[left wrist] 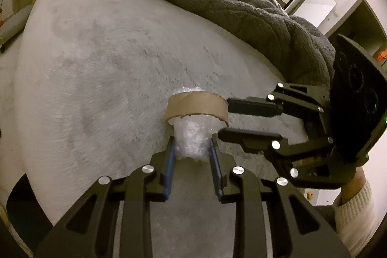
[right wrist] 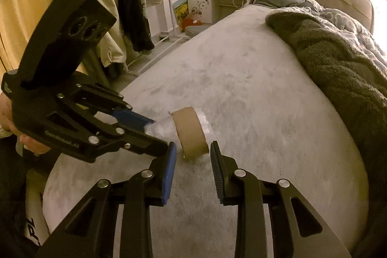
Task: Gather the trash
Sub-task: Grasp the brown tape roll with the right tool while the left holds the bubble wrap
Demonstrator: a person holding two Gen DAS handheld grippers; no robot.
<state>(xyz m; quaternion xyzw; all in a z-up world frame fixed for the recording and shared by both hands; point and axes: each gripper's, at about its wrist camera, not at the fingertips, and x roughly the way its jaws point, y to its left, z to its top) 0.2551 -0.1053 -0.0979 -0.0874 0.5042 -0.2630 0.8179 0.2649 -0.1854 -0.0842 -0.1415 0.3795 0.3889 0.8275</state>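
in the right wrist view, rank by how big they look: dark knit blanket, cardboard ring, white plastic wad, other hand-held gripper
1. dark knit blanket
2. left hand-held gripper, though it sits close to the camera, so its apparent size is inflated
3. cardboard ring
4. white plastic wad, mostly hidden by the ring and the pads

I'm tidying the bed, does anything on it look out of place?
Yes: a cardboard ring stuffed with crumpled clear plastic sits on the grey bed cover; its lower edge looks torn. The left gripper pinches the plastic.

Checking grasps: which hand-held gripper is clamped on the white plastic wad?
The left hand-held gripper; the right hand-held gripper merely straddles the cardboard ring.
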